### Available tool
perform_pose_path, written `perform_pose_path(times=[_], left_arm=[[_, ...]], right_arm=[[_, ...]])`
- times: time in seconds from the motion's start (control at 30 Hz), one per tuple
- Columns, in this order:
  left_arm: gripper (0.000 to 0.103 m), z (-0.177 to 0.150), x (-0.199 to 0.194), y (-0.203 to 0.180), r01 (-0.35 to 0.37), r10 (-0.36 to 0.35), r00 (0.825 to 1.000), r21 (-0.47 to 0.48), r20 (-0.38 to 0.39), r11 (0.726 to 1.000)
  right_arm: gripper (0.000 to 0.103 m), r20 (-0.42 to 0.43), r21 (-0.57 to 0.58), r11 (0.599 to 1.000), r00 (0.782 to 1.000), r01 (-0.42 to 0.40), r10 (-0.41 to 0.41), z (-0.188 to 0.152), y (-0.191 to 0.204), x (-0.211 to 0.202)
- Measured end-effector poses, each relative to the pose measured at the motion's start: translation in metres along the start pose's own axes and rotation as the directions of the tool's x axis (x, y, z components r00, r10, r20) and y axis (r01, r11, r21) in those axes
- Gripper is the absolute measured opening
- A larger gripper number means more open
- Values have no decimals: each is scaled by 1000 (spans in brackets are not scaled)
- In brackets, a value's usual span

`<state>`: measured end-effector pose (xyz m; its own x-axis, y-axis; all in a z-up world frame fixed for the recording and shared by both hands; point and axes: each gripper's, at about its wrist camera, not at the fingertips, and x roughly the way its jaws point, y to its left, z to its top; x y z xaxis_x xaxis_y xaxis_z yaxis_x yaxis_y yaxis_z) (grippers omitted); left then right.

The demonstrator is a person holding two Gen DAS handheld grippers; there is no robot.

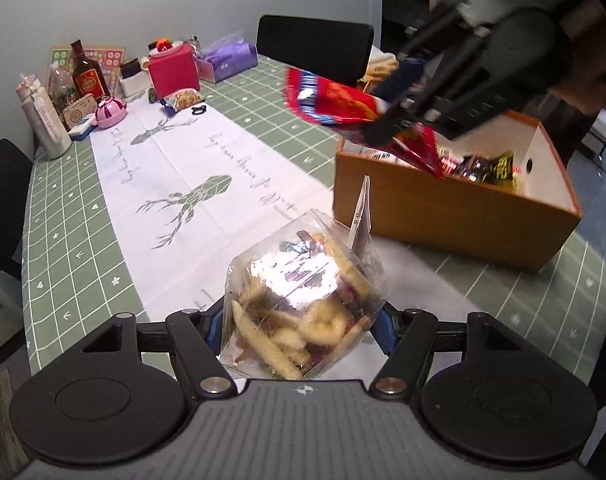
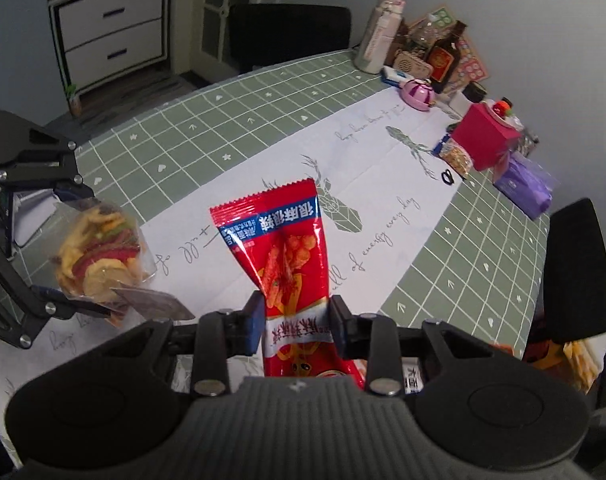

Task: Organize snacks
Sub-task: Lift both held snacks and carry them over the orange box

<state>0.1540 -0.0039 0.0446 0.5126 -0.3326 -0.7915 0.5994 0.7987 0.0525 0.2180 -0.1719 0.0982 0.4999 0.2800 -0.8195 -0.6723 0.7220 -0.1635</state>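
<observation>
My left gripper (image 1: 299, 332) is shut on a clear bag of mixed fruit and vegetable chips (image 1: 303, 300) and holds it above the table. The same bag (image 2: 99, 256) shows at the left of the right wrist view, between the left gripper's fingers (image 2: 69, 304). My right gripper (image 2: 297, 320) is shut on a red snack packet (image 2: 287, 248). In the left wrist view that red packet (image 1: 331, 100) hangs over the near left corner of a wooden box (image 1: 443, 212), which holds several snack packs (image 1: 483, 166).
The table has a green checked cloth (image 1: 71, 208) with a white runner (image 1: 191, 168). Bottles, a red box (image 1: 174, 71), a purple tissue pack (image 1: 227, 60) and a small snack bag (image 1: 183, 100) crowd the far end. Black chairs (image 1: 315, 44) stand around it.
</observation>
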Motion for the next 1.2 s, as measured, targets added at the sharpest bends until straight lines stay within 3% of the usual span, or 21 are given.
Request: perform_pose_path(times=[0.2,0.47,0.6,0.93,1.2], left_arm=[[78,7,-7,-36,2,0,999,-44,51,999],[78,18,-2,-74,-21,25,997,-53,69,998],[78,26,2,-96,-58,58,994,-7,90,998],[78,58,16,-118,-43,47,991,-36,124,998],[78,103,16,-122,2,38,974,-180,221,984]], right_arm=[[33,10,65,994,996,83,-84,-54,-2,-43],[33,32,175,980,994,98,-105,-116,-15,-76],[33,43,214,971,992,106,-118,-131,-25,-85],[33,43,275,951,986,142,-160,-142,-46,-84],[33,106,478,863,965,161,-239,-150,-83,-92]])
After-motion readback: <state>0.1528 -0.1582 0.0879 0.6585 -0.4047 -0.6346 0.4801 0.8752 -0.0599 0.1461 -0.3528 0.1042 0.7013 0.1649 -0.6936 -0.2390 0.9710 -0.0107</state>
